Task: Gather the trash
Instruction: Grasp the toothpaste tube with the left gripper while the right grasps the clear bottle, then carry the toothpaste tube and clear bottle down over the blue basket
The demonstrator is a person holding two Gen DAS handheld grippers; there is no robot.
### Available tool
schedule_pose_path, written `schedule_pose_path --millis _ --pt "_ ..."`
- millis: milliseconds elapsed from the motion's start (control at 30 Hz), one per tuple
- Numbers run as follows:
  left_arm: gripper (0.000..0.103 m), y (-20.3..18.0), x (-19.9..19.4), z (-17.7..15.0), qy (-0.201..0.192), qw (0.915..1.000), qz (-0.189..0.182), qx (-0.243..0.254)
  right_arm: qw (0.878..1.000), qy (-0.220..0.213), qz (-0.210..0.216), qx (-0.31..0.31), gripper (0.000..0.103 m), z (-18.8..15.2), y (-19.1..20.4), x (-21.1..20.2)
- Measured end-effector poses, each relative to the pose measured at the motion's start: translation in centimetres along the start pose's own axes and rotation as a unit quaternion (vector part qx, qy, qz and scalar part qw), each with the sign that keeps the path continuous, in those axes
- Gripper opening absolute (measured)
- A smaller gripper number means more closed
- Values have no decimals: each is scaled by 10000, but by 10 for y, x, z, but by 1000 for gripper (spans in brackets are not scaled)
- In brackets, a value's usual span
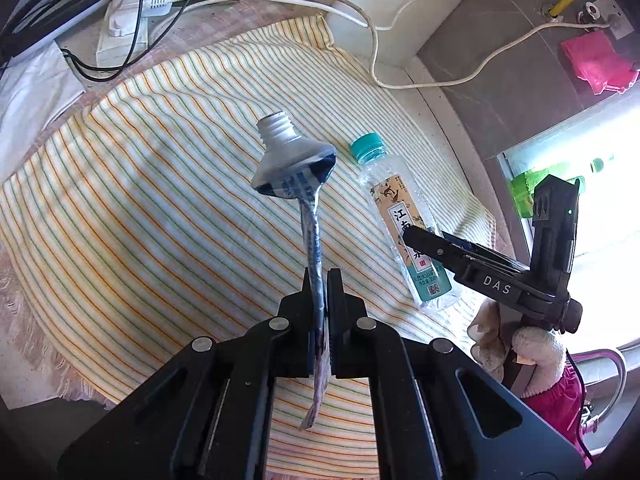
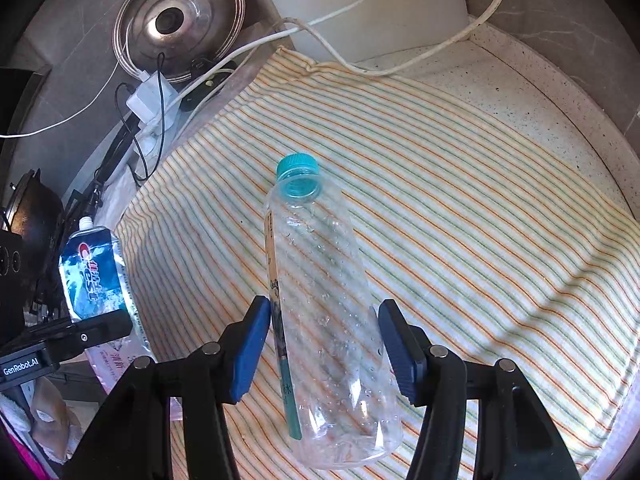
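Squeezed shut in the left gripper [image 1: 320, 280]: a flat, squashed blue and white toothpaste tube [image 1: 294, 168]. Held by its thin tail end, right between the two black fingers. Open screw top with no cap, pointing up and away. Up in the air over the yellow, green and white striped cloth [image 1: 160, 184], not touching it.

Between the blue pads [image 2: 252, 344] of the right gripper [image 2: 324, 320]: a clear plastic water bottle with a teal cap [image 2: 328, 280]. Lying on its side on the striped cloth, cap end pointing away from the gripper. One pad pressed on each side of the bottle's lower half, jaws about half way apart and closed on it. Little water drops inside the bottle, and a tan and green paper label along one side.

Under the cloth, a pale speckled stone counter [image 2: 540, 92]. White power cords [image 1: 372, 40] lying across the far edge of the cloth. Round shiny metal pot lid [image 2: 180, 16] leaning by the wall. A fuzzy pale glove on the hand [image 1: 532, 344] holding the right gripper.
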State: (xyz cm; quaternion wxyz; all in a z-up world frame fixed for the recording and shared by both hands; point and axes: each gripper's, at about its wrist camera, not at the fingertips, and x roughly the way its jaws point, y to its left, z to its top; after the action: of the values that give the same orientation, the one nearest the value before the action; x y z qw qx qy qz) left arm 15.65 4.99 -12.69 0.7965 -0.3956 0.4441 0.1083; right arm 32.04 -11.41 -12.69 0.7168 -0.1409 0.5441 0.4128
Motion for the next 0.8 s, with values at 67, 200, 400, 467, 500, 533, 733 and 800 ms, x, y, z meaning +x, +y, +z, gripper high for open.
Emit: schedule_pose_path --millis 67,200,400,467,500,533,733,800 --pt "2 3 -5 -2 -28 10000 19 -19 10000 -17 2 -27 58 -2 1 2" --pt "2 11 -17 -6 -101 9999 25 -34 9998 -142 -118 52 57 -5 6 -1" --pt "2 21 -35 -13 -154 9998 -31 112 9986 -374 54 373 56 -22 17 -18" --pt "2 25 -38 -15 -124 9998 -90 162 9981 -461 75 412 56 -28 25 -27" --pt "2 26 -40 -16 -107 9997 -117 191 9976 -518 71 446 56 -33 30 -33" --pt "2 28 -42 -17 -87 9996 -140 230 9972 -564 76 480 56 -37 34 -38" --pt "2 42 -55 -31 123 9979 -258 582 9946 -787 83 674 56 -72 71 -63" --pt "2 50 -61 -37 208 9971 -306 671 9932 -845 101 797 56 -87 85 -69"
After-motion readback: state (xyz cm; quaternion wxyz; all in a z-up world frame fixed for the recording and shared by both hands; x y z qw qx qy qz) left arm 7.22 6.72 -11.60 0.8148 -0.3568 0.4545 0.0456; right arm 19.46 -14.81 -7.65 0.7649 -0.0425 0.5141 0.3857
